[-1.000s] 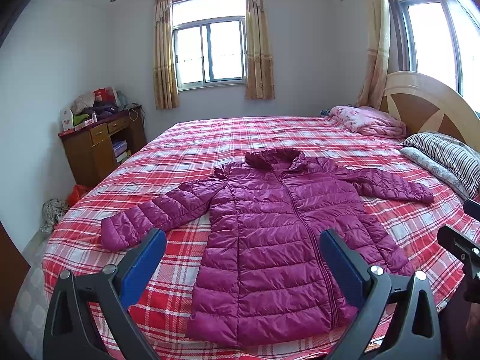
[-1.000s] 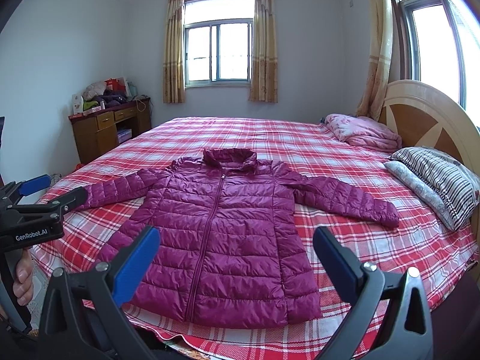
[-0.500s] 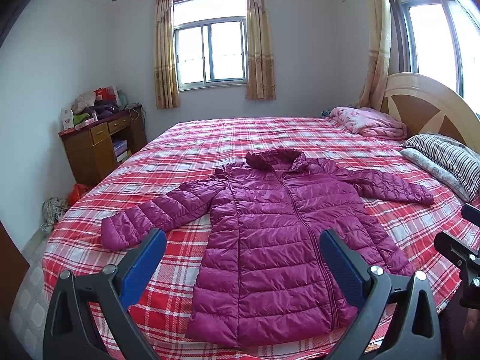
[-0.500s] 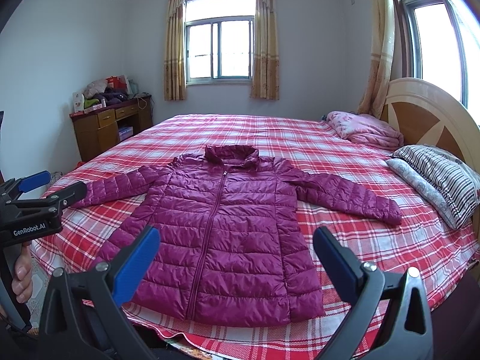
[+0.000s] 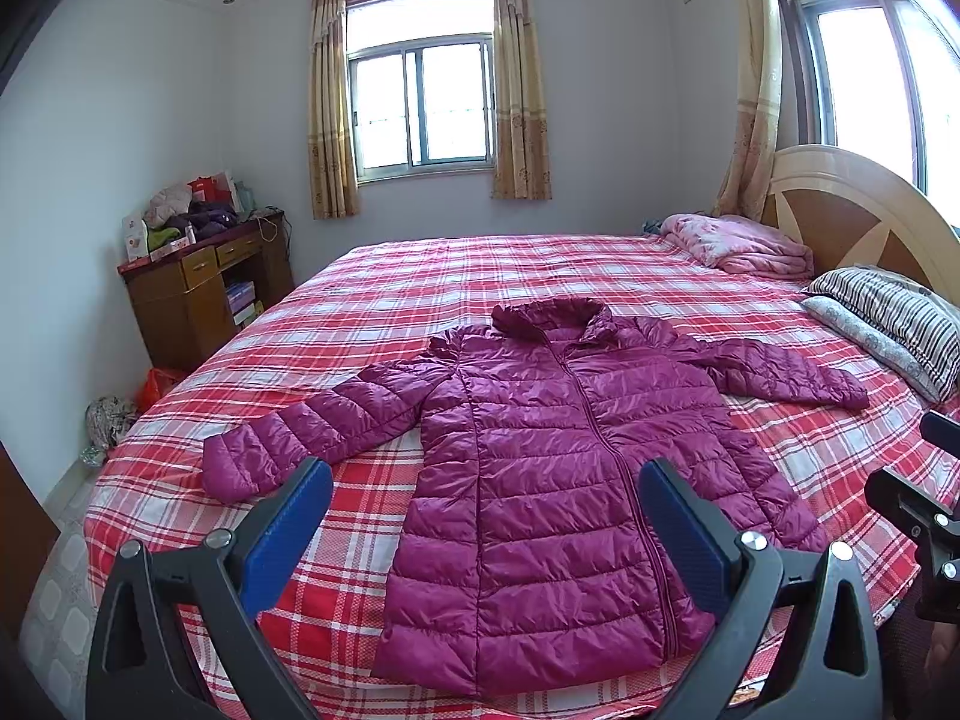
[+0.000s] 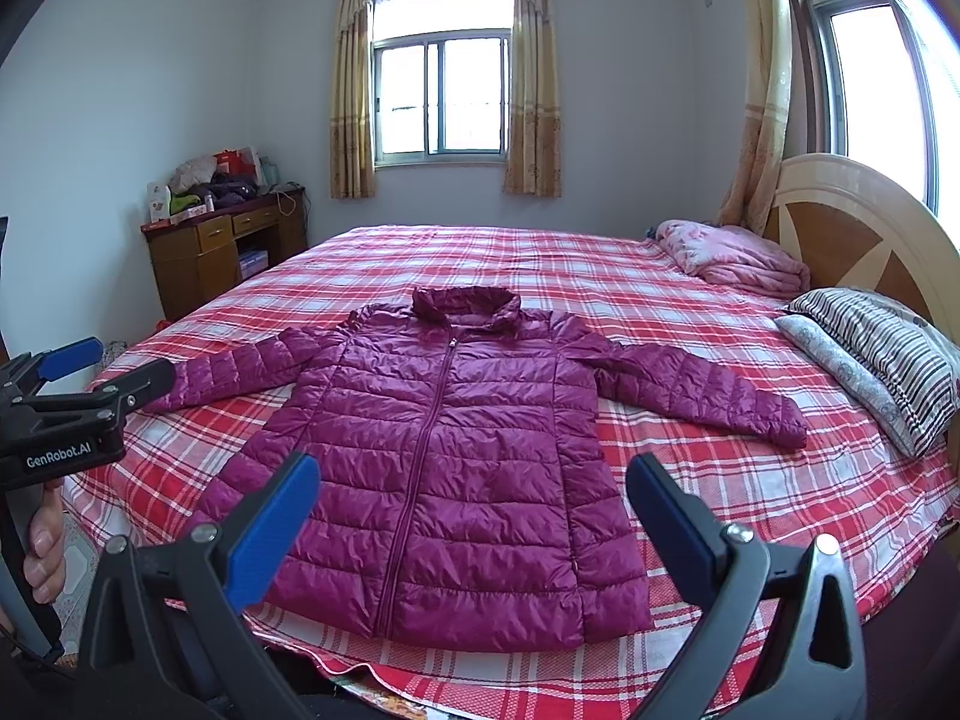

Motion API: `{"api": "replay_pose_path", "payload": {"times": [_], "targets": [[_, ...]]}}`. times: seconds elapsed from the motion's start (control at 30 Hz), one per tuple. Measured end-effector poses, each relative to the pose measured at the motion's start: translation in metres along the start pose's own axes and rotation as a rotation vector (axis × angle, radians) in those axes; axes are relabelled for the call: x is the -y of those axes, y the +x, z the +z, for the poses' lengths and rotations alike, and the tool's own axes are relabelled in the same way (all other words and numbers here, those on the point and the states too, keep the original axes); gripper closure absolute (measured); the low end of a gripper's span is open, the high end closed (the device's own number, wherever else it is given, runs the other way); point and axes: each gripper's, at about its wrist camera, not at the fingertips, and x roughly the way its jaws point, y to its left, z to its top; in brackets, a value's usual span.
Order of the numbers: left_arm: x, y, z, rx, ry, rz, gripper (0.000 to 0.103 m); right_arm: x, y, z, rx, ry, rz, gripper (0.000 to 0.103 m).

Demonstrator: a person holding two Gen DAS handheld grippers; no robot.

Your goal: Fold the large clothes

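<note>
A magenta quilted puffer jacket [image 5: 558,480] [image 6: 444,456] lies flat and zipped on the red plaid bed [image 5: 420,288] [image 6: 690,480], both sleeves spread out, hem toward me. My left gripper [image 5: 485,477] hovers open above the near bed edge, short of the hem and the left sleeve cuff [image 5: 231,468]. My right gripper [image 6: 473,471] is open too, held before the hem. The right sleeve cuff [image 6: 783,420] lies toward the pillows. In the right wrist view the left gripper [image 6: 102,372] shows at the left edge, with a hand [image 6: 42,546] on its handle.
A striped pillow [image 5: 894,318] [image 6: 882,348] and a pink folded blanket [image 5: 744,246] [image 6: 732,255] lie by the wooden headboard [image 5: 858,210] on the right. A cluttered wooden desk [image 5: 198,282] [image 6: 222,246] stands against the left wall. Bags [image 5: 111,414] sit on the floor beside the bed.
Both views have shifted only slightly; the right wrist view has drifted a little upward. The jacket has not moved and both grippers stay open.
</note>
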Motion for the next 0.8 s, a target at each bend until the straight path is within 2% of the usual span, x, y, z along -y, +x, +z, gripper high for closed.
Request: {"api": "replay_pose_path", "payload": {"times": [0.8], "targets": [[-0.0067,0.003,-0.0013,0.0,-0.004,0.007,0.001,-0.0022,0.0009,-0.0027,-0.003,0.002,0.002,0.0]]}}
